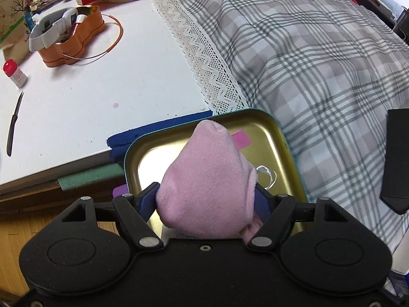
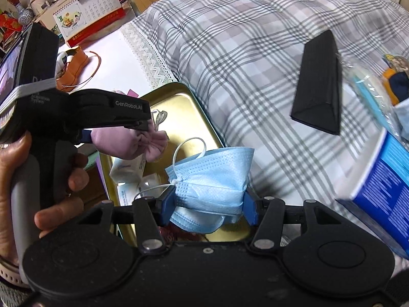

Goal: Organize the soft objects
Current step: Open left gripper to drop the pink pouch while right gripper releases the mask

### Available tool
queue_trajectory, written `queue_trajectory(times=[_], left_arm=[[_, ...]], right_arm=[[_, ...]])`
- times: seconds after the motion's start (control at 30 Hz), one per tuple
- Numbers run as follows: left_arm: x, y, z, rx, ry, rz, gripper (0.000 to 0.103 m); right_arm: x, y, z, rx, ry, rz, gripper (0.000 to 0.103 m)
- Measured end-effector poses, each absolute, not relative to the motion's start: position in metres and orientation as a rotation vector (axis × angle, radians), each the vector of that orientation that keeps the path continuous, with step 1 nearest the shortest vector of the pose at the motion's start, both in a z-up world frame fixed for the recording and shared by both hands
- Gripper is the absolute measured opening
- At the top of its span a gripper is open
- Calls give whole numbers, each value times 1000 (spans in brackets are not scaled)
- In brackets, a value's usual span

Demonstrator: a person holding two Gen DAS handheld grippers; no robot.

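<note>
A: Left wrist view: left gripper (image 1: 207,199) clamped on pink sock (image 1: 209,179), jaws closed against both sides of it. Sock bunched, toe end poking forward, held above gold tray (image 1: 276,138).

B: Tray location?

A: Partly on plaid pillow (image 1: 319,58), partly over tabletop (image 1: 89,102) edge. Sitting on blue cloth (image 1: 143,133); green foam (image 1: 87,176) just beside tray's left edge, below tabletop edge. Pink slip (image 1: 241,139) and clear loop (image 1: 267,176) inside tray.

B: Right side?

A: Right wrist view: right gripper (image 2: 208,206) holding blue face mask (image 2: 212,179), jaws pinched on folded mask from both sides. Mask hanging over near end of tray (image 2: 179,102), white ear loop (image 2: 189,148) sticking up. Small white packets (image 2: 127,171) in tray under it, print unreadable.

B: Left unit visible from there?

A: Yes. Left gripper (image 2: 143,134) in from left, sock (image 2: 133,143) in jaws over tray, hand (image 2: 38,174) on grey grip.

B: Other clutter?

A: Black triangular case (image 2: 319,84) on pillow (image 2: 255,38), well apart from tray. Blue box (image 2: 383,186) at right edge. Orange tin (image 1: 74,38) with wire hoop, red-capped bottle (image 1: 15,73), black knife (image 1: 14,125) on tabletop, well apart from tray. Desk calendar (image 2: 89,15) at back.
</note>
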State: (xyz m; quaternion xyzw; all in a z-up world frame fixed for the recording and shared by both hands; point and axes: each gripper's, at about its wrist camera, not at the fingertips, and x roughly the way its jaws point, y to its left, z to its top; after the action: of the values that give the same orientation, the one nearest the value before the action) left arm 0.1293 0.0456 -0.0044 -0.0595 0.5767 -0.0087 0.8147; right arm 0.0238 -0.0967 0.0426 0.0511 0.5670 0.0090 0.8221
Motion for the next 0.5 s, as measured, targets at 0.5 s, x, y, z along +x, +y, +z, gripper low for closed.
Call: queue_trajectory(times=[0.5], left_arm=[[133,45,-11,-155,1259,-44,78]], right_arm=[[38,-102,8,133,1291,0,65]])
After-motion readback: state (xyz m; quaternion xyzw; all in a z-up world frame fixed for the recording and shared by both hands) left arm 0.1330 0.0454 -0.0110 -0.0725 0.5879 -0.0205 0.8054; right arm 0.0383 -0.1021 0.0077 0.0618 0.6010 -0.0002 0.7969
